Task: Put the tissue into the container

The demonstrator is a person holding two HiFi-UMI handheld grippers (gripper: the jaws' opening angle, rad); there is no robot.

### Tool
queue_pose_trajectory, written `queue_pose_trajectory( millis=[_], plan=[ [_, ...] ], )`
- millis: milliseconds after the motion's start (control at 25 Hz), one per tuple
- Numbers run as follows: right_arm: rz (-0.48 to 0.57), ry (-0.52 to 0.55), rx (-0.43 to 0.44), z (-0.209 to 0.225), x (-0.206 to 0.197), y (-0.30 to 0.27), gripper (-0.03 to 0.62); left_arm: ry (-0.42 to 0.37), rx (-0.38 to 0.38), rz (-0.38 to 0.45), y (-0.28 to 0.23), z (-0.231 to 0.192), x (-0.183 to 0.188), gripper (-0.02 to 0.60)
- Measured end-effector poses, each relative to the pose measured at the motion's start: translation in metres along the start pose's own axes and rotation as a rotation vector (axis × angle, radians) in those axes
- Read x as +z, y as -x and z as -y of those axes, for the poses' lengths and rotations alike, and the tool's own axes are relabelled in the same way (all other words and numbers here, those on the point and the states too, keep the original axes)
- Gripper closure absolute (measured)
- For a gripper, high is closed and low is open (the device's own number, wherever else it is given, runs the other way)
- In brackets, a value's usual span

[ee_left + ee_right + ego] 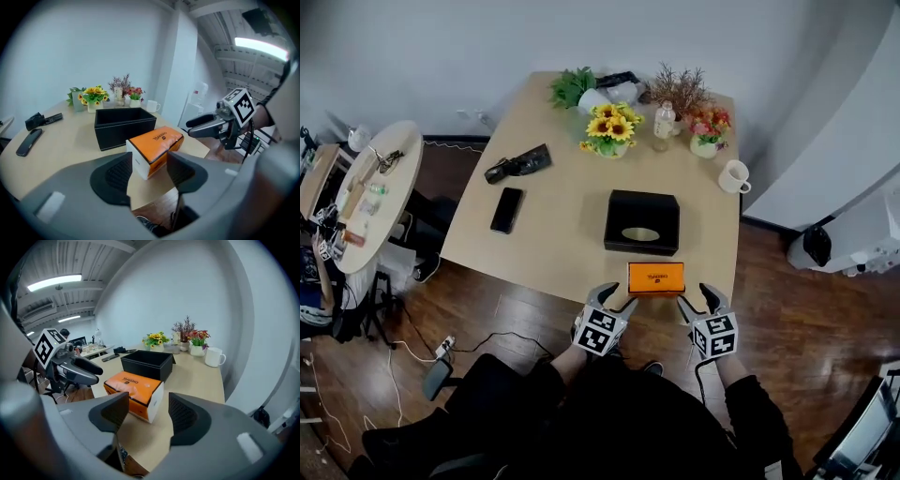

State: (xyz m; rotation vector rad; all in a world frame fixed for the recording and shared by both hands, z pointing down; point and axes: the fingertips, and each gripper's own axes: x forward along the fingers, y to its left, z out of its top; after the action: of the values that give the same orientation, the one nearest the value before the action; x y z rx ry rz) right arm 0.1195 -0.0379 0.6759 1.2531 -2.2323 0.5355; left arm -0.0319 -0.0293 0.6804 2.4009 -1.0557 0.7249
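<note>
**Both grippers flank the tissue box at the table's near edge**

Our left gripper [149, 171] has its jaws apart around the near corner of the tissue box [157, 143]; we see no pressing. Our right gripper [147, 413] is open, facing the box's other white end. Only the head view shows the box lying crosswise between both grippers, orange face up, just short of the black container [642, 199] on the table [562, 187].

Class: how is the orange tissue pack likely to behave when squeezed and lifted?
The orange tissue pack looks soft: its wrapper is wrinkled on top, so it probably dents under pressure. Being tissues, it is likely light. Flat and boxy, it should slide, not roll.
</note>
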Motion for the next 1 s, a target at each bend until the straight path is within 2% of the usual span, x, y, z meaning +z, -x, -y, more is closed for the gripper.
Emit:
queue_pose_trajectory(
  millis=[200, 440, 480, 520, 1000],
  plan=[
    [-0.060, -0.023, 0.027, -0.007, -0.006, -0.017, 0.324, 0.008, -0.061, -0.010, -0.013, -0.012, -0.001, 0.368],
    [-0.120, -0.013, 0.059, -0.014, -0.010, -0.035, 0.324, -0.023, -0.142, -0.058, -0.032, 0.000, -0.010, 0.368],
    [-0.127, -0.009, 0.072, -0.016, -0.011, -0.038, 0.330, -0.030, -0.141, -0.071, -0.036, 0.002, -0.012, 0.368],
    [-0.127, -0.006, 0.084, -0.017, -0.010, -0.041, 0.370, -0.033, -0.133, -0.080, -0.040, 0.002, -0.014, 0.368],
    [-0.112, -0.015, 0.163, -0.014, -0.007, -0.048, 0.432, -0.017, -0.034, -0.149, -0.052, -0.003, -0.015, 0.377]
  ],
)
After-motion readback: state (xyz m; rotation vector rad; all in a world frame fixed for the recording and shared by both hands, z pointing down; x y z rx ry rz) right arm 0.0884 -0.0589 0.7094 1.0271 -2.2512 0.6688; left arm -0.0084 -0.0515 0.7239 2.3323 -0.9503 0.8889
